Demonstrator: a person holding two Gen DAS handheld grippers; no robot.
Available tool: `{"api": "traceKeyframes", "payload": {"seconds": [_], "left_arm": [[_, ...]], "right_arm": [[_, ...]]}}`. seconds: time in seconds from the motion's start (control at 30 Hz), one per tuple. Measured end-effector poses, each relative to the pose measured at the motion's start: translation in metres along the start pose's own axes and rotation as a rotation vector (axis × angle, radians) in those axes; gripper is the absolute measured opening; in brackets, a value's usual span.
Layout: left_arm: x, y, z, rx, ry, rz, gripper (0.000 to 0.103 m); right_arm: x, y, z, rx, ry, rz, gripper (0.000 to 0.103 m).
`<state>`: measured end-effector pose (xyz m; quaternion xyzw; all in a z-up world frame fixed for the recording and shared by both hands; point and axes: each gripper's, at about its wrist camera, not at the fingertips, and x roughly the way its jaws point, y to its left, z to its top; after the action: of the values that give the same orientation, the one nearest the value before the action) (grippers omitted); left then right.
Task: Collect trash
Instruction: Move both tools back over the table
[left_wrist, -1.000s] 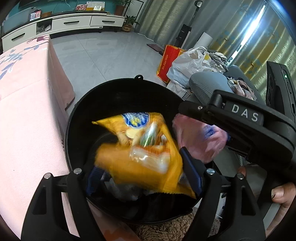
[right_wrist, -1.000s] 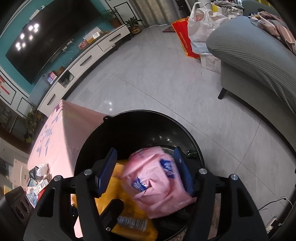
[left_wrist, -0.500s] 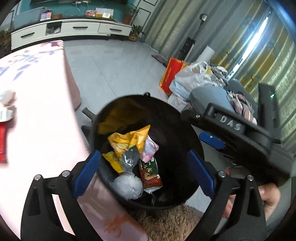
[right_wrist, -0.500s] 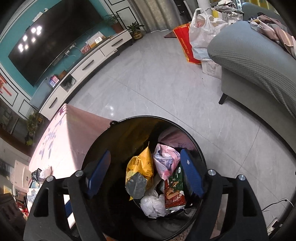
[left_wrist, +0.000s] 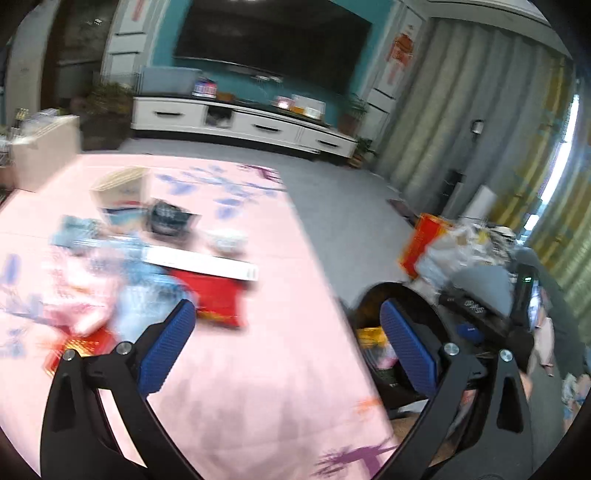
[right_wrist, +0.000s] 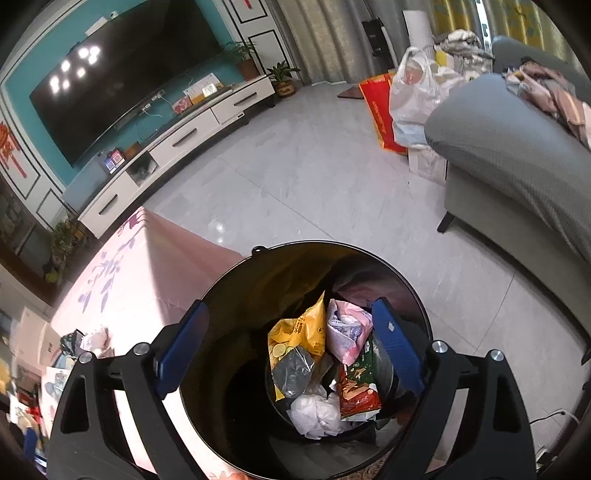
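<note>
A black round trash bin (right_wrist: 221, 295) stands on the floor beside the pink table. Inside lie a yellow snack bag (right_wrist: 295, 336), a pink wrapper (right_wrist: 347, 328), a red-green packet (right_wrist: 356, 384) and a white crumpled bag (right_wrist: 314, 413). My right gripper (right_wrist: 288, 343) is open and empty above the bin. My left gripper (left_wrist: 284, 347) is open and empty over the pink tablecloth (left_wrist: 258, 369), with the bin (left_wrist: 417, 295) at its right. Blurred trash lies on the table: a red packet (left_wrist: 218, 299), a white flat box (left_wrist: 199, 262), pink and blue wrappers (left_wrist: 92, 280).
A cardboard box (left_wrist: 122, 192) and a dark bag (left_wrist: 168, 218) sit farther back on the table. A grey sofa (right_wrist: 517, 155) stands right of the bin. A white plastic bag (right_wrist: 413, 92) and a red bag (right_wrist: 380, 114) are on the floor. A TV cabinet (right_wrist: 177, 140) lines the far wall.
Both grippers opened and dropped the yellow bag and pink wrapper into the bin. My left gripper has then swung left, away from the bin and over the table.
</note>
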<state>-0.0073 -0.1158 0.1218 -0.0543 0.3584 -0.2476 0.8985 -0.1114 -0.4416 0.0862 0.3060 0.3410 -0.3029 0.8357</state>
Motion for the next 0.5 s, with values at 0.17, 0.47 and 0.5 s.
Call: {"api": "traceKeyframes", "payload": {"seconds": [0.17,0.47,0.5], "left_arm": [[-0.021,0.061,-0.004,-0.061,-0.007,0.139,0.1],[-0.021,0.177,-0.027,-0.281,0.007,0.224,0.1],[-0.021,0.185,-0.028,-0.308,0.012,0.221,0.1]], "right_arm": [[-0.002,0.028,-0.008,-0.086,-0.011,0.011,0.091],[-0.029,0.114,-0.052,-0.352,-0.155,0.12,0.096],[-0.03,0.128,-0.061,-0.398,-0.147,0.129,0.096]]}}
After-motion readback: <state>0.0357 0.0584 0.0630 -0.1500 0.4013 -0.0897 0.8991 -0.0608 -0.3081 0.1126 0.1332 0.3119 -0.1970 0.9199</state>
